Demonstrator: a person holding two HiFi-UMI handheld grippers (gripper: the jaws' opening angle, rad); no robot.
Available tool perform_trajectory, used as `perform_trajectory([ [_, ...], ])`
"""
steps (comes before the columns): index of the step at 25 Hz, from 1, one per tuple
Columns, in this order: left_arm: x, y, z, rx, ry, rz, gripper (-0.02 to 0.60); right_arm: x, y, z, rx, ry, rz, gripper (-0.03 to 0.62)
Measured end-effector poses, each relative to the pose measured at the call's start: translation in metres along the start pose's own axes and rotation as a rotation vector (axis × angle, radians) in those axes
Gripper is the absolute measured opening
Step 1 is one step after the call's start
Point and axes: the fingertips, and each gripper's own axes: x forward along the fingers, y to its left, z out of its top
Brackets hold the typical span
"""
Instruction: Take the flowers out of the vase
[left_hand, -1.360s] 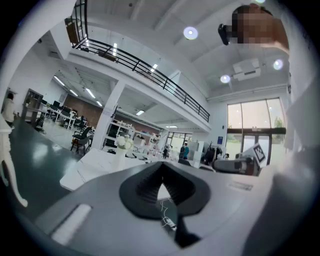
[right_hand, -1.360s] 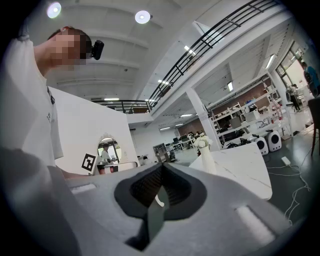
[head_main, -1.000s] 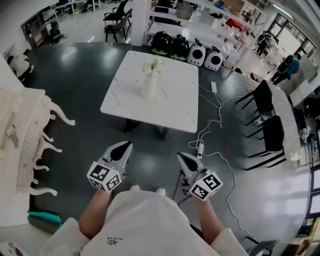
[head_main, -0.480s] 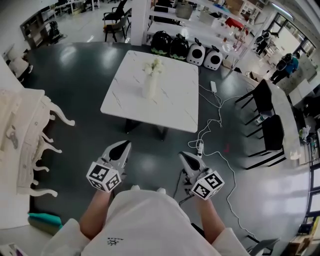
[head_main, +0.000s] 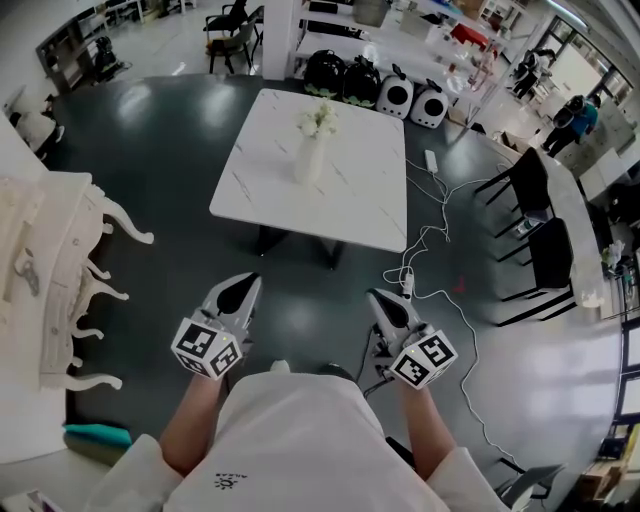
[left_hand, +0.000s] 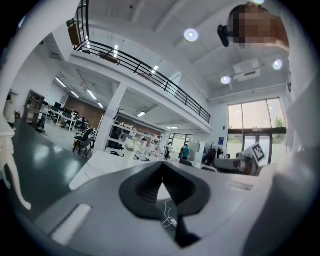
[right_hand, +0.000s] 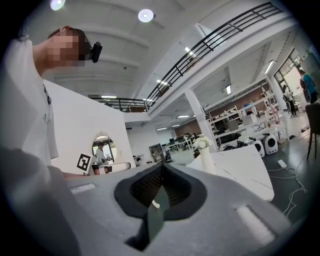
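A white vase (head_main: 309, 160) with white flowers (head_main: 318, 118) stands upright near the middle of a white marble-look table (head_main: 370, 215). The vase and flowers also show far off in the right gripper view (right_hand: 205, 152) and faintly in the left gripper view (left_hand: 131, 146). Both grippers are held level in front of the person, well short of the table. My left gripper (head_main: 243, 288) is shut with nothing in it. My right gripper (head_main: 381, 300) is shut and empty too.
An ornate white cabinet (head_main: 45, 270) stands at the left. White cables (head_main: 430, 270) and a power strip (head_main: 431, 160) lie on the dark floor right of the table. Black chairs (head_main: 535, 215) stand at the right; white-and-black devices (head_main: 412, 100) sit behind the table.
The view has shifted forward: the table and vase sit slightly lower and nearer in the frame. Both grippers stay shut and keep their pose.
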Motion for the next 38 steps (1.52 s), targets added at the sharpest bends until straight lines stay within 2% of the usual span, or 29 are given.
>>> perform_trajectory([
  [13, -0.025, 0.025, -0.002, -0.013, 0.005, -0.004, -0.011, 0.018, 0.027, -0.01, -0.005, 0.008, -0.008, 0.002],
  [17, -0.022, 0.028, -0.001, -0.072, -0.019, -0.01, -0.011, 0.024, 0.025, -0.007, -0.005, 0.006, -0.005, 0.002],
  [20, -0.017, 0.032, -0.001, -0.07, -0.022, -0.006, -0.011, 0.026, 0.019, -0.006, -0.003, 0.002, 0.0, 0.002],
  [28, 0.015, 0.052, -0.005, -0.059, 0.006, 0.018, -0.011, 0.053, -0.018, -0.008, 0.011, 0.011, 0.012, 0.002],
  [38, 0.112, 0.083, 0.011, -0.04, 0.01, 0.032, -0.011, 0.107, -0.105, 0.019, 0.038, 0.019, 0.044, 0.002],
])
